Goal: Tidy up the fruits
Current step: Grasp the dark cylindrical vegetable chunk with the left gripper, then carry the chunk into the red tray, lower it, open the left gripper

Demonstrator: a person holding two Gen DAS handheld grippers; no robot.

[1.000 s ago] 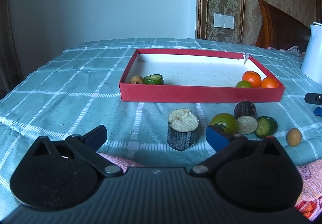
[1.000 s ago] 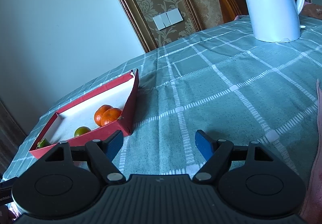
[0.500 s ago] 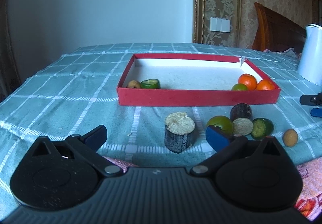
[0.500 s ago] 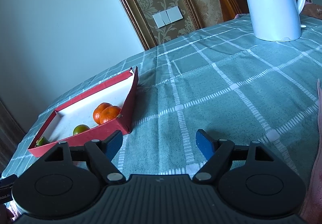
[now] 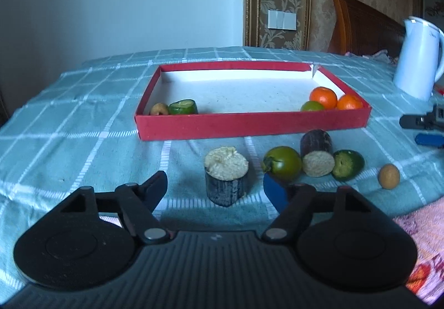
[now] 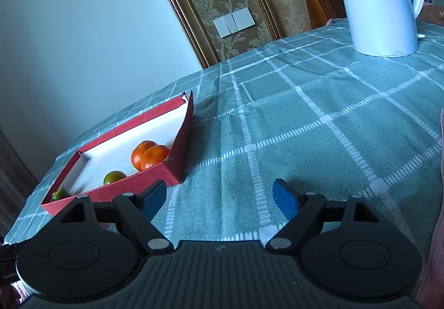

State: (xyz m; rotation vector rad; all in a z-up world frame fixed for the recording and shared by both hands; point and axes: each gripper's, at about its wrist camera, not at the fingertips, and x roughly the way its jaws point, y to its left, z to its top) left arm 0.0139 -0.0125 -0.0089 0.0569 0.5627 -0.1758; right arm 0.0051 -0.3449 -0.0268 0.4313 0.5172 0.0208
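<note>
Closing in on the upright cane stub, tray waiting at twelve o'clock.

My left gripper [image 5: 215,187] is closing around the cut stub [image 5: 226,177], pads not yet touching; next I squeeze, lift, and carry it into the red tray [image 5: 249,126]. My right gripper [image 6: 219,196] is opening, empty, over bare cloth.

I see woven cloth [image 5: 69,126] covering the desk, a matt, seemingly cardboard red box [image 5: 249,126], a glossy plastic white kettle [image 6: 380,4], and rough-cut cane chunk [image 5: 226,175].
</note>
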